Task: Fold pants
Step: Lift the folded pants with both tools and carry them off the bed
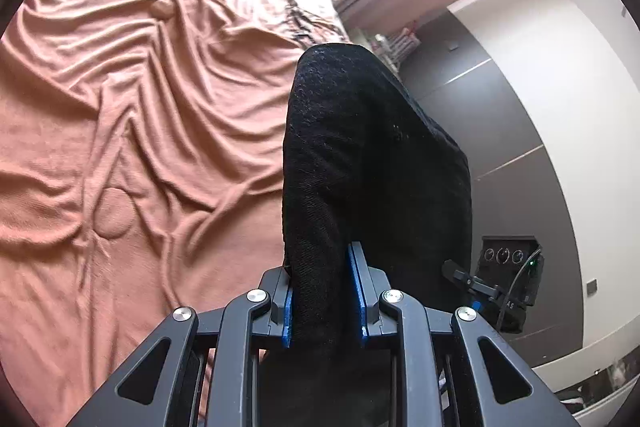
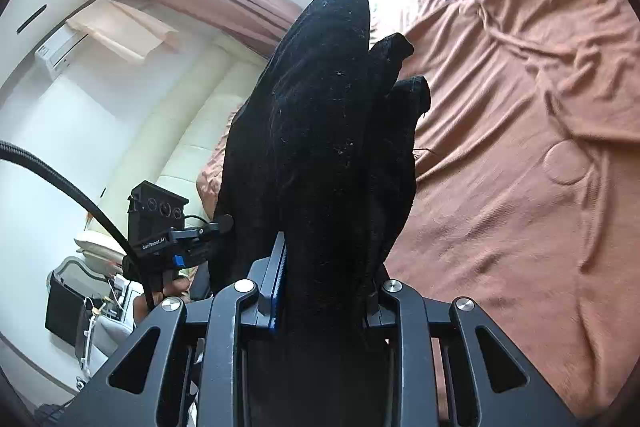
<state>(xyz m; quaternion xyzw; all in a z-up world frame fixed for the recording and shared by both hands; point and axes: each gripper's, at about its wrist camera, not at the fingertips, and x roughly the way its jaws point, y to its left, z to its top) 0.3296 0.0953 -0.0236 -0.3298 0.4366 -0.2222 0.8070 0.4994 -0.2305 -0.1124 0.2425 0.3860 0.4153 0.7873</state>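
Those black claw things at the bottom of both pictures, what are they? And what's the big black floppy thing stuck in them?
They are grippers: two-finger pinchers that a person holds, one in each hand. Each carries a small camera looking forward along its fingers, so one picture comes from the left gripper and the other from the right gripper. The round, bent look comes from the lens. The floppy thing is a pair of black pants. Both grippers are pinching the cloth between their blue pads to fold it. Underneath is a bed with a wrinkly orange bedspread. Each picture also shows the other gripper off to one side.
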